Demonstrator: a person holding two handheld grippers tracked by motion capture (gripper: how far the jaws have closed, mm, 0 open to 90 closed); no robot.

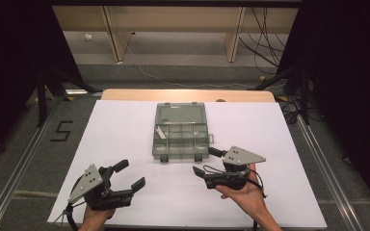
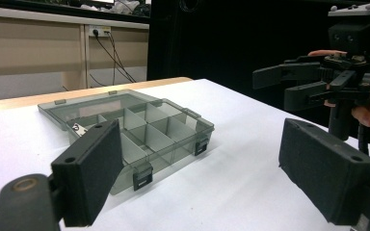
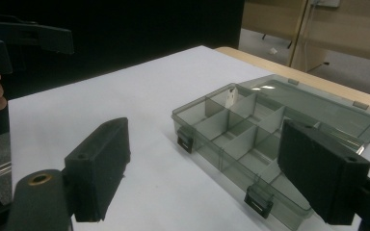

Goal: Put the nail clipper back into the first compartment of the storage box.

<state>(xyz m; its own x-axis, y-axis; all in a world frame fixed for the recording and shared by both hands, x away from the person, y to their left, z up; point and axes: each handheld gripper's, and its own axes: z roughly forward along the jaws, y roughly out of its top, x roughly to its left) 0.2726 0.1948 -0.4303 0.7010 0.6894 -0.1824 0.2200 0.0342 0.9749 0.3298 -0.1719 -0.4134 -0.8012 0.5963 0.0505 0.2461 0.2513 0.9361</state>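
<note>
A clear grey compartment box (image 1: 180, 139) lies open mid-table, its lid (image 1: 180, 114) flat behind it. A small white piece (image 1: 159, 132) sits in a back-left compartment. My left gripper (image 1: 131, 174) rests near the front left, open and holding nothing, angled toward the box. My right gripper (image 1: 206, 161) is open just right of the box's front corner, also holding nothing. In the left gripper view the box (image 2: 139, 130) lies beyond my open gripper (image 2: 207, 178), with the right gripper (image 2: 313, 82) farther off. In the right gripper view the box (image 3: 250, 130) lies past my open gripper (image 3: 212, 173).
A white sheet (image 1: 125, 125) covers the table, with a wooden edge (image 1: 188, 95) showing at the back. Black curtains stand on both sides. Cables (image 1: 265, 43) and wooden furniture legs (image 1: 233, 33) are on the floor beyond. A "5" mark (image 1: 61, 131) is on the floor left.
</note>
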